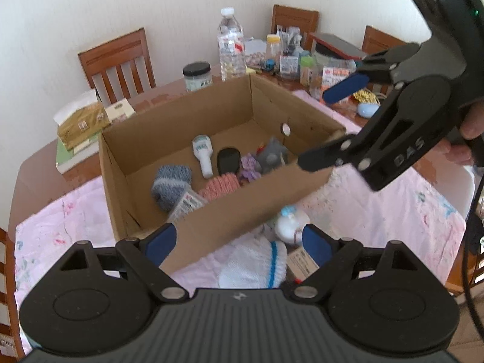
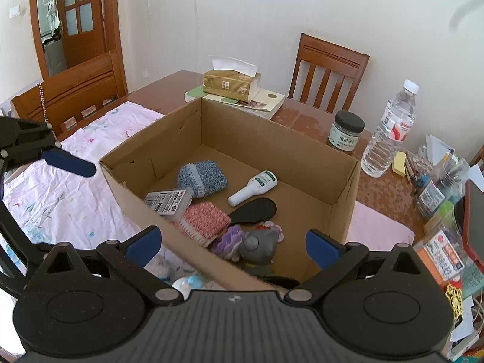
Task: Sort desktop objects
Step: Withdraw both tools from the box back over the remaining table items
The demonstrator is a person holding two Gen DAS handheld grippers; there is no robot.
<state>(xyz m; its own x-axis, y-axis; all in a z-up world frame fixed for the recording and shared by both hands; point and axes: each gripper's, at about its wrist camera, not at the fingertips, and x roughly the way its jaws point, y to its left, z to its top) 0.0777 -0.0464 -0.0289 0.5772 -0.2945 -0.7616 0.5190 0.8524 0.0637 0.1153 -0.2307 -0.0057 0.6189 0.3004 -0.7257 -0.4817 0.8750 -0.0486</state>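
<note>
Both grippers, left (image 1: 239, 243) and right (image 2: 233, 243), are spread apart and empty above the box (image 1: 254, 199), which already holds several objects. The step is probably choosing the next object; the white sock (image 1: 257, 263) lies on the cloth (image 1: 378, 211) just before the box, so the left gripper must lower and close on it.

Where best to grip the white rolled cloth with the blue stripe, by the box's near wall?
Grip the white rolled cloth across its middle, coming from above with the open left hand-held gripper. It lies flat on the pink tablecloth, the cardboard box wall close behind, so a low approach looks cramped.
</note>
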